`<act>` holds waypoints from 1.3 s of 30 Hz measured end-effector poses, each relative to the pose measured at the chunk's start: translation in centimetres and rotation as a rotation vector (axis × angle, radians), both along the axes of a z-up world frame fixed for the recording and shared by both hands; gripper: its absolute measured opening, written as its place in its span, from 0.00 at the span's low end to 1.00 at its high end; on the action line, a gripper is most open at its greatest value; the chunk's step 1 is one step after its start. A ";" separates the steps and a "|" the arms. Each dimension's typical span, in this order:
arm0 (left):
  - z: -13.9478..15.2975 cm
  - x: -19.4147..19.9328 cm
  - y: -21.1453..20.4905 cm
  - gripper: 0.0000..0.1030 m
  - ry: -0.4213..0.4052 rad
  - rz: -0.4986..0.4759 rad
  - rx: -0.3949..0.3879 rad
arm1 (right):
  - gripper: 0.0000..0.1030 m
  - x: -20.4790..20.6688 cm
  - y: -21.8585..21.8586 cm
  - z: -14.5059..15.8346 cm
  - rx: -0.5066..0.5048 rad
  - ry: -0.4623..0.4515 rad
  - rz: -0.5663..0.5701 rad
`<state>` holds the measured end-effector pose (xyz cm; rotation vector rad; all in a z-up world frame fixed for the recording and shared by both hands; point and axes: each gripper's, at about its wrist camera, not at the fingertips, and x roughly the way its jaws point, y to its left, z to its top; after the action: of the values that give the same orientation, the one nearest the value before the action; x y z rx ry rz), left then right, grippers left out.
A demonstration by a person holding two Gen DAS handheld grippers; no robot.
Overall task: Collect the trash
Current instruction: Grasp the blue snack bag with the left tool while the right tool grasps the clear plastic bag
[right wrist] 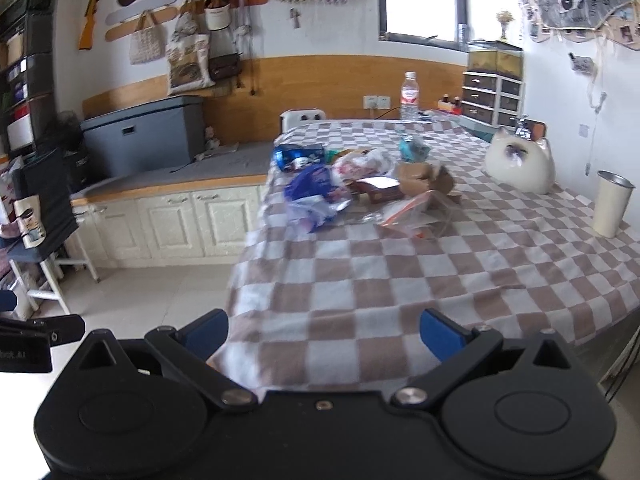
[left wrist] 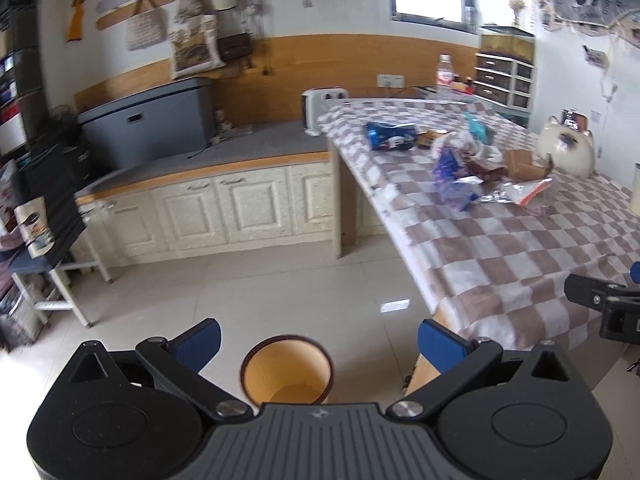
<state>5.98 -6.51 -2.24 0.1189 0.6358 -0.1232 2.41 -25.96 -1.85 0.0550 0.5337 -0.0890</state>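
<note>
Trash — well ahead | both tongs agape (empty)

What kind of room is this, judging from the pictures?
Probably a lived-in room of a home, perhaps a kitchen-dining area: cream cabinets under a counter, a table with a checked cloth holding wrappers, and bags hanging on the wall.

Can't read any labels in the wrapper pile, all smeared by blur. Bin bottom hidden behind the left claw body. Right claw cut off at the frame edge. Far bottle print too tiny.
</note>
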 end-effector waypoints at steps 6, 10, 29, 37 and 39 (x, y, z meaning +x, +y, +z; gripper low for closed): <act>0.2 3.2 -4.3 1.00 -0.029 -0.102 0.012 | 1.00 1.9 -3.6 -0.5 -0.024 -0.023 -0.079; 0.1 5.5 -6.8 1.00 -0.034 -0.163 -0.001 | 1.00 3.1 -6.3 -0.9 -0.012 -0.066 -0.115; -0.8 12.3 -11.9 1.00 0.067 -0.314 0.030 | 0.59 16.4 -17.6 -3.9 0.729 -0.132 -0.173; 0.6 14.9 -12.5 1.00 0.032 -0.417 0.023 | 0.20 19.4 -17.4 -5.9 0.900 -0.085 -0.196; 1.1 15.9 -12.8 1.00 0.041 -0.436 0.009 | 0.13 19.5 -17.4 -6.1 0.910 -0.072 -0.196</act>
<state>21.88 -19.33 -1.14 0.2640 0.6443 -0.5447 21.89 -43.33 -7.96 0.9956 0.4596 -0.0284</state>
